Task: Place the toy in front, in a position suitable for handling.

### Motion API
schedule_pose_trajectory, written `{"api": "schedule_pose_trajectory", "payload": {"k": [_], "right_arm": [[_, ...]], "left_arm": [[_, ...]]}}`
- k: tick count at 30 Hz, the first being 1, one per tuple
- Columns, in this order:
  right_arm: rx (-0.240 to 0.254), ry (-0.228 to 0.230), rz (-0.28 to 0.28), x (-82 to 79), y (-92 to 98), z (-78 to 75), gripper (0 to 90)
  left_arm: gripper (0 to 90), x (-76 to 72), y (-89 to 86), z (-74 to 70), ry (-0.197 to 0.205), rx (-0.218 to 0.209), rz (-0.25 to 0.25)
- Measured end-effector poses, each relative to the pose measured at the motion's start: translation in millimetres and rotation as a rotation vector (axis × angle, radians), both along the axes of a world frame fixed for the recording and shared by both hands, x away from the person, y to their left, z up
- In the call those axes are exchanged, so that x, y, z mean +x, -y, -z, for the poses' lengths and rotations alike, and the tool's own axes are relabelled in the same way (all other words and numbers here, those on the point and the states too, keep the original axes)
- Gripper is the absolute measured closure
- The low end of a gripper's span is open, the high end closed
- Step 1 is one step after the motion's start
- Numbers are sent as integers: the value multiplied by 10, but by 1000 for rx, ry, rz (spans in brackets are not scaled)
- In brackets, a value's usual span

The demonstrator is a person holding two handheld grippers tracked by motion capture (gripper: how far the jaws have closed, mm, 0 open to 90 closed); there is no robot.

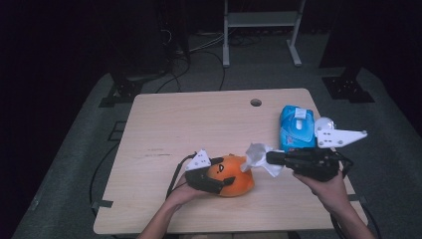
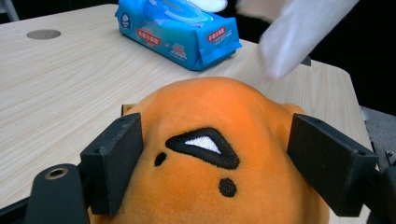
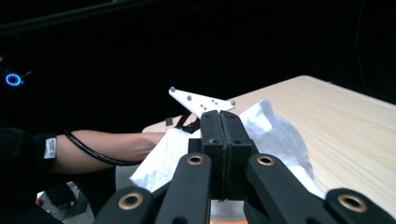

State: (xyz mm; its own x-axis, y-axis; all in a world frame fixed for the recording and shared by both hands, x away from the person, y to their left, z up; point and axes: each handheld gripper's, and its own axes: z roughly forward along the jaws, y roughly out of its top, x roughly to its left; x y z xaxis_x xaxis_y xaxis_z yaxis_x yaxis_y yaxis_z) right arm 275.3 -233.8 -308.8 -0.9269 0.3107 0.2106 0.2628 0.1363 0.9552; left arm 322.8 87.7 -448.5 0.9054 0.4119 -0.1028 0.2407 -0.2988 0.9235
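Note:
An orange plush toy (image 1: 240, 182) with a stitched face lies near the table's front edge. My left gripper (image 1: 224, 171) straddles it, one black pad against each side of the toy (image 2: 205, 105). Just right of the toy, my right gripper (image 1: 269, 158) points left and is raised, shut on a crumpled white wipe (image 1: 259, 153). In the right gripper view the jaws (image 3: 219, 116) are pressed together with the wipe (image 3: 278, 135) draped behind them. The same wipe (image 2: 299, 37) hangs above the toy in the left gripper view.
A blue pack of wet wipes (image 1: 297, 127) with its lid flipped up lies at the table's right side, behind the right gripper. The wooden table (image 1: 189, 119) has a cable hole (image 1: 256, 102) near its far edge. A white metal frame (image 1: 261, 20) stands on the floor beyond.

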Motion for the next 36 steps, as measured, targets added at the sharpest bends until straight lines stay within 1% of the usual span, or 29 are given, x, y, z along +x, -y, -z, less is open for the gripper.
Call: {"api": "schedule_pose_trajectory", "payload": {"k": [3,5,6,7,9,10,11,12,13,14,16,17,18,20,21,22,24,26,27,28,29,32,33,34,35,36], "right_arm": [[-14,-54,-17,159,-116,140,890],[-35,-106,-16,322,-211,332,890],[-42,-127,-17,374,-239,402,890],[-71,-139,-5,466,-285,528,890],[-104,-190,19,604,-328,745,890],[-133,-206,37,659,-340,849,890],[-143,-248,44,744,-347,1036,885],[-150,-257,55,766,-350,1103,882],[-150,-257,55,766,-350,1103,882],[-159,-259,58,782,-352,1155,878],[-169,-255,61,788,-367,1219,838],[-174,-251,63,788,-375,1228,816],[-208,-206,72,779,-394,1209,741],[-215,-198,78,780,-401,1201,725],[-222,-192,76,788,-410,1192,703],[-229,-185,77,795,-417,1190,661],[-228,-193,66,828,-429,1200,632],[-218,-205,60,867,-437,1214,578],[-207,-220,47,892,-442,1222,564],[-188,-252,22,946,-459,1242,538],[-188,-252,22,946,-459,1242,538],[-178,-281,1,998,-487,1251,534],[-173,-283,0,1009,-498,1255,540],[-174,-293,3,1012,-508,1258,570],[-176,-298,5,1008,-518,1262,619],[-182,-292,19,993,-524,1266,696]], "left_arm": [[185,-5,-5,-1,2,0,7],[185,0,-14,-3,8,8,14],[185,-1,-14,-1,5,5,14],[185,1,-15,-1,6,6,14],[185,0,-14,2,5,2,13],[185,-1,-14,2,5,2,14],[185,0,-16,3,8,5,15],[185,2,-17,4,7,3,16],[185,5,-18,5,7,3,17],[185,6,-18,6,7,4,19],[185,3,-12,5,6,8,19],[185,2,-8,4,5,10,18],[186,1,-7,4,4,10,17],[186,-2,-7,4,3,11,20],[186,-4,-7,4,3,13,20],[186,-6,-5,4,6,14,21],[187,-11,-1,5,7,19,24],[187,-12,-3,3,8,26,30],[187,-14,-1,3,10,30,34],[189,-18,2,2,10,34,37],[189,-23,4,2,10,37,42],[189,-38,10,-3,16,55,61],[188,-44,11,-6,20,62,65],[189,-47,10,-8,19,67,70],[188,-49,8,-8,20,68,75],[188,-51,7,-7,20,67,76]]}}
